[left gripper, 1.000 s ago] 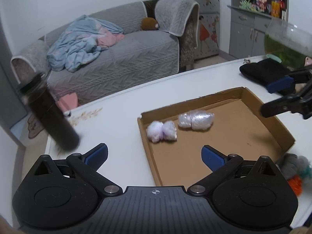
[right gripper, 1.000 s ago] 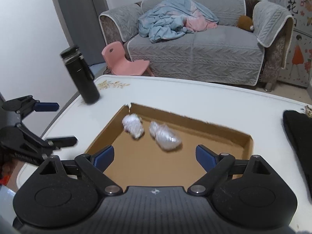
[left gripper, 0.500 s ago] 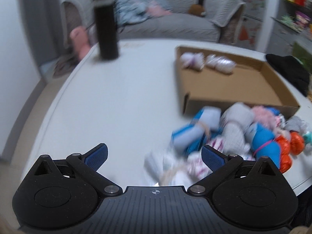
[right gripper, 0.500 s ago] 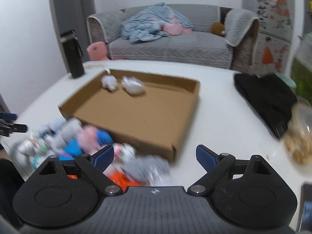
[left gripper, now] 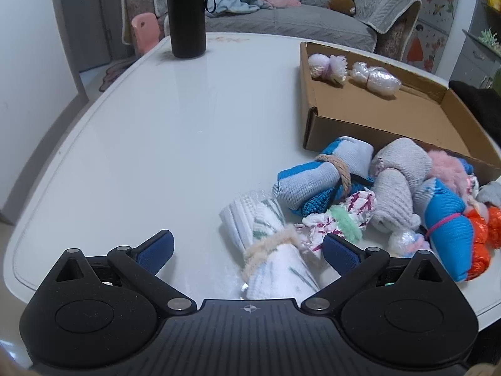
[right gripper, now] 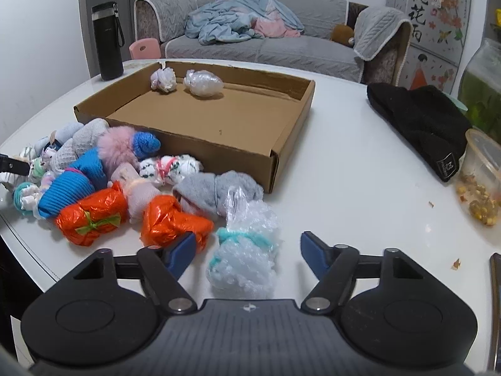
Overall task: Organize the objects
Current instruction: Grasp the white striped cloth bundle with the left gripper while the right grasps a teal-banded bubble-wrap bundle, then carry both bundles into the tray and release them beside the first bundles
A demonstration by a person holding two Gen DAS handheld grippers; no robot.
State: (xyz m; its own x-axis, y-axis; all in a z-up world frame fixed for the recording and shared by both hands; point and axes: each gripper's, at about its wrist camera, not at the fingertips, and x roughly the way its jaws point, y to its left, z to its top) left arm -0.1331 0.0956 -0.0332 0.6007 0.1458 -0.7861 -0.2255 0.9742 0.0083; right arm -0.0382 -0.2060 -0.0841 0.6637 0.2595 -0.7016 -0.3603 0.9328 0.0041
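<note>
Right wrist: clear bubble-wrap bundle (right gripper: 242, 250), tied with teal yarn.

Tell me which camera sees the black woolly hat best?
The right wrist view: the black woolly hat lies whole on the white table, beside the brown cardboard box. The left wrist view catches only its dark edge at the frame's right side.

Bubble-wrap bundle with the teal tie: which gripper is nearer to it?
Right. The right gripper straddles the bubble-wrap bundle, its fingers closing but not yet pressing it. The left gripper is at the pile's far end, over a white rolled cloth.
</note>
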